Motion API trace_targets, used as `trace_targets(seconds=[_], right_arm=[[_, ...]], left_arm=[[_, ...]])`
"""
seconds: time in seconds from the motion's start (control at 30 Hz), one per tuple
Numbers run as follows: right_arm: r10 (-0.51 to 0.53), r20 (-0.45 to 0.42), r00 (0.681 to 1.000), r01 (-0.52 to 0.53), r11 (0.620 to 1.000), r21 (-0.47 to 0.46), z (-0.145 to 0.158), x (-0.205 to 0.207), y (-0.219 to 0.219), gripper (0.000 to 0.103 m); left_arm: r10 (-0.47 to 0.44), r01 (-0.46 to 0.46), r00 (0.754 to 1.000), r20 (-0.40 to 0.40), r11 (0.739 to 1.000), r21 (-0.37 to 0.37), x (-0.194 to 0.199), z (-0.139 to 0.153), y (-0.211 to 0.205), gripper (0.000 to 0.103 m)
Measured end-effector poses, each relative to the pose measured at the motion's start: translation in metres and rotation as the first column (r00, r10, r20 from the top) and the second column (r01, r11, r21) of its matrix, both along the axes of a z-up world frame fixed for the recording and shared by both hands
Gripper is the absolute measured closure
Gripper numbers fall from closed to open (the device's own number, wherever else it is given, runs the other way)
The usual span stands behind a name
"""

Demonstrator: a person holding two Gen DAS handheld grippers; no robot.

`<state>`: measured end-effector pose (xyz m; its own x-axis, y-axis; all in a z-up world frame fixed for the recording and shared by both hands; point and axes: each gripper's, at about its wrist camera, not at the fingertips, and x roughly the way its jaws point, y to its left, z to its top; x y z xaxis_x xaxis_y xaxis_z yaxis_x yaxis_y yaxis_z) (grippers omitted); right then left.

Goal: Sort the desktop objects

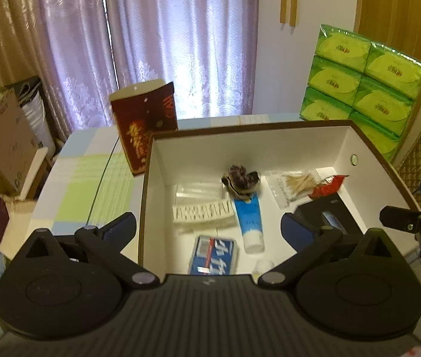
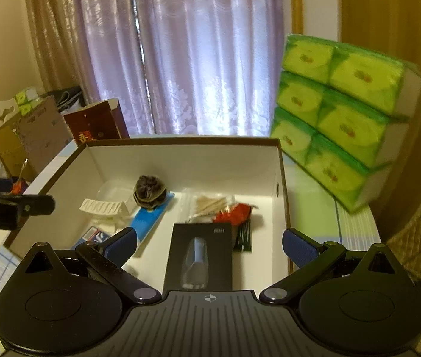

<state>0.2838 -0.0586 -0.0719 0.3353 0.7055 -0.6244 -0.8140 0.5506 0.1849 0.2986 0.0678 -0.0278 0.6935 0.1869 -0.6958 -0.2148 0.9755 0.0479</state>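
Box [image 1: 270, 139]: white inside with a brown rim, open at the top, standing on the checked surface [image 1: 91, 178]; all the small things visible lie in it.
Left hand-held gripper [image 1: 209, 227]: jaws spread wide and empty, hovering over the near edge of the box, its left finger outside the left wall and its right finger inside.
Right hand-held gripper [image 2: 209, 242]: jaws likewise wide apart and holding nothing, above the near right part of the box, with the black carton between the fingers in its own view.
Black carton [image 2: 200, 255]: flat on the box floor at near right, with a clear window.
Blue tube [image 1: 249, 223]: near the middle, white cap towards the near side; the dark hair tie [image 1: 241, 180] rests on its far end.
White ribbed piece [image 1: 201, 212]: just left of the tube.
Blue pack [image 1: 215, 257]: near side, left of the tube's cap, printed with white characters.
Bag of cotton swabs [image 1: 292, 184]: far right, touching the red wrapper [image 1: 328, 186] at its right.
Dark green sachet [image 2: 244, 236]: beside the black carton, near the red wrapper.
Dark red bag [image 1: 145, 125]: upright on the surface just beyond the box's far left corner.
Green tissue packs [image 1: 359, 80]: stacked at far right, outside the box.
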Motion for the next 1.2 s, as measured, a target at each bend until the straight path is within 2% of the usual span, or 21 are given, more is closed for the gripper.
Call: trace_targets(seconds=[0.17, 0.37, 0.47, 0.9, 1.2], right_arm=[[-0.021, -0.023, 1.000, 0.022, 1.000, 0.011, 0.005, -0.019, -0.014, 0.002], [-0.037, -0.055, 0.998, 0.040, 0.998, 0.052, 0.016, -0.042, -0.031, 0.002], [-0.030, -0.069, 0.997, 0.034, 0.998, 0.049, 0.022, -0.055, -0.037, 0.002], [-0.072, 0.005, 0.997, 0.072, 0.997, -0.012, 0.027, -0.112, -0.063, 0.002], [-0.066, 0.022, 0.998, 0.066, 0.998, -0.011, 0.040, -0.130, -0.080, 0.002]], left_arm=[[0.027, -0.028, 1.000, -0.004, 0.999, -0.020, -0.029, 0.003, -0.002, 0.001], [0.038, -0.038, 0.999, 0.012, 0.999, 0.001, -0.063, 0.010, -0.011, 0.001], [0.052, -0.051, 0.999, 0.016, 0.999, -0.011, -0.079, 0.013, -0.012, 0.001], [0.041, -0.044, 0.997, -0.059, 0.997, -0.059, -0.133, 0.005, -0.018, 0.001], [0.074, -0.076, 0.996, -0.044, 0.997, -0.034, -0.161, 0.018, -0.022, 0.001]])
